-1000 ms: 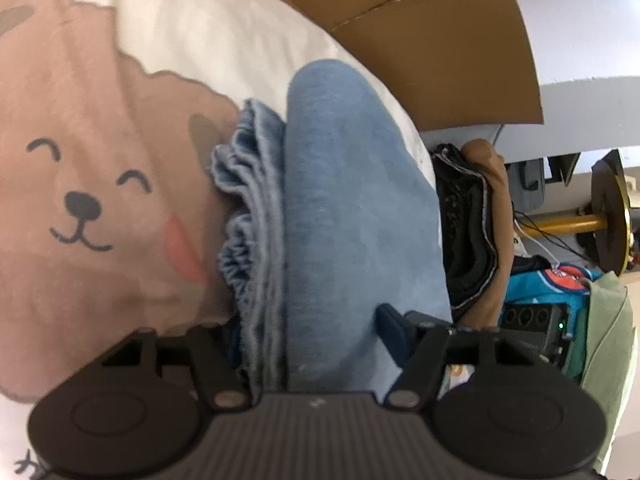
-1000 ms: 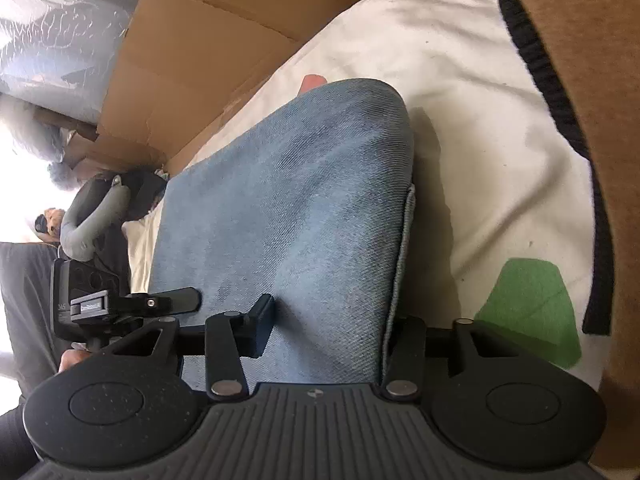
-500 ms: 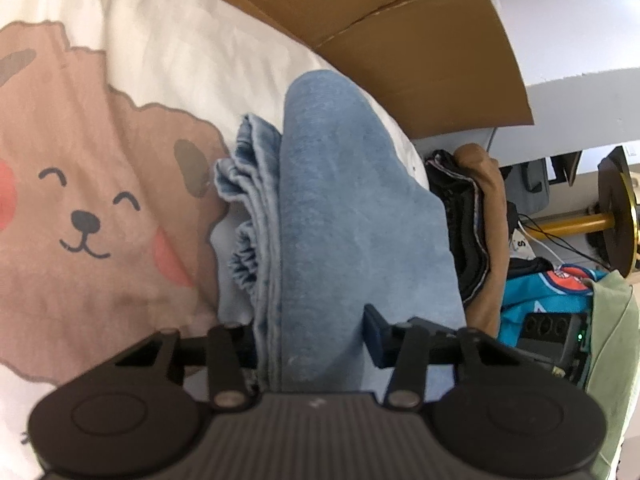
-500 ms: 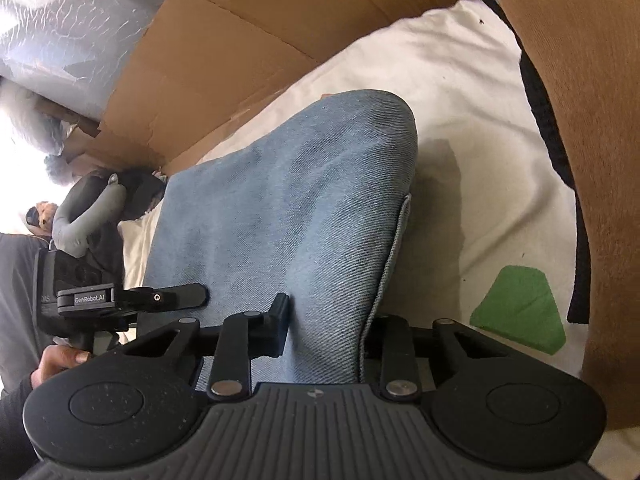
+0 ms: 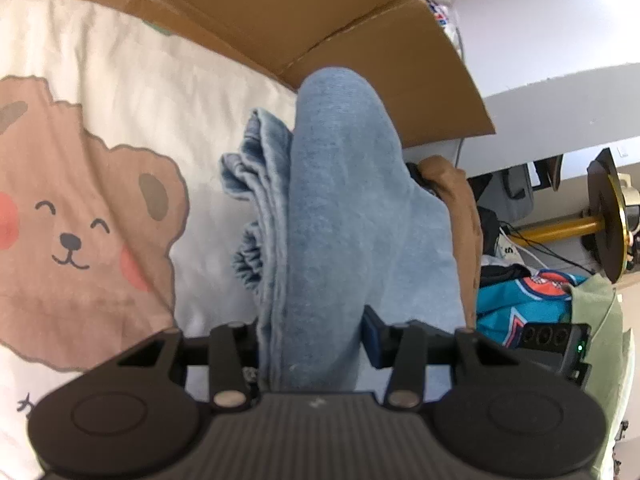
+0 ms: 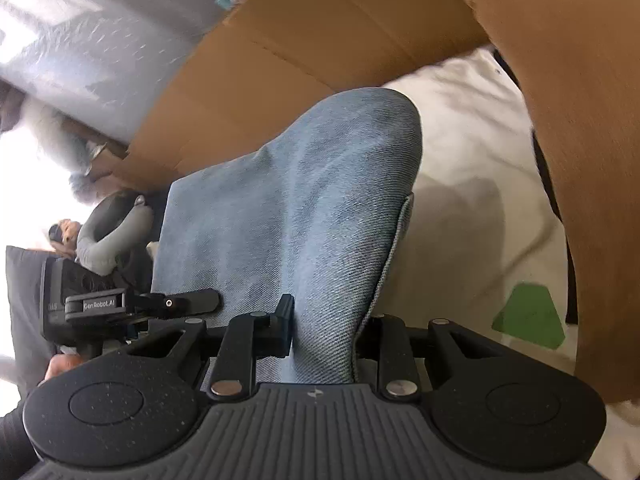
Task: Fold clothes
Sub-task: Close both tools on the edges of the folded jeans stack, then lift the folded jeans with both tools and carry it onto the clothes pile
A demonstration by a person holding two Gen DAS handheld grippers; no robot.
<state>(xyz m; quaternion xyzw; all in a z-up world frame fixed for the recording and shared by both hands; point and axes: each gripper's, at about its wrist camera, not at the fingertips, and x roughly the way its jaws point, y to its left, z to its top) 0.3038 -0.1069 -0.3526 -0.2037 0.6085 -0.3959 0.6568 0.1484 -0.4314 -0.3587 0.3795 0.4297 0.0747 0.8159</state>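
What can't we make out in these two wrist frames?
- Left wrist view: the left pad of the left hand-held gripper is hidden behind the denim garment.
- Right wrist view: the right pad of the right hand-held gripper is covered by the denim.
- Both views: the garment's near end is cut off by the gripper bodies, so its type and full shape are unclear.
- Right wrist view: the window area is blown out.

Light blue denim garment [image 5: 352,216], folded lengthwise, drapes over the cream blanket [image 5: 132,64].
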